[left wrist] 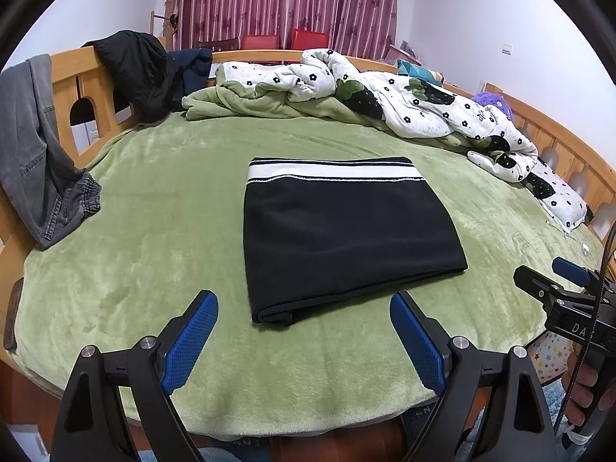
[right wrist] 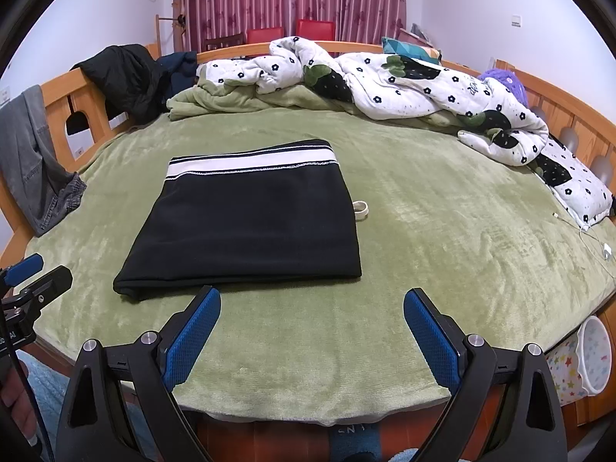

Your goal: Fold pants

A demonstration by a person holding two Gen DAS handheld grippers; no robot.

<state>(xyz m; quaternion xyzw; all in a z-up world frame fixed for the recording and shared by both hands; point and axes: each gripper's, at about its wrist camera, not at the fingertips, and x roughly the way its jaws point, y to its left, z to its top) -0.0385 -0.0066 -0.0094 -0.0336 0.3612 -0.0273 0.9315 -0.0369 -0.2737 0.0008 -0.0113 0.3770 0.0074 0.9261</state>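
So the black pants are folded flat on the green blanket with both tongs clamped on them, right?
Not quite. The black pants are folded flat on the green blanket, but both the left tongs and the right tongs are open and empty, short of them, as both wrist views show.

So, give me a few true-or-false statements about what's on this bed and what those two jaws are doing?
1. The black pants lie folded into a compact rectangle on the green blanket. True.
2. The left gripper is clamped on the pants. False: its jaws stand open, short of the fabric, with nothing between them.
3. The right gripper is open and empty. True.
4. The white striped waistband is at the edge of the pants nearest the grippers. False: it is at the far edge.
5. The flowered quilt is spread flat under the pants. False: it is bunched up along the far side of the bed.
6. Grey jeans hang over the wooden bed rail. True.
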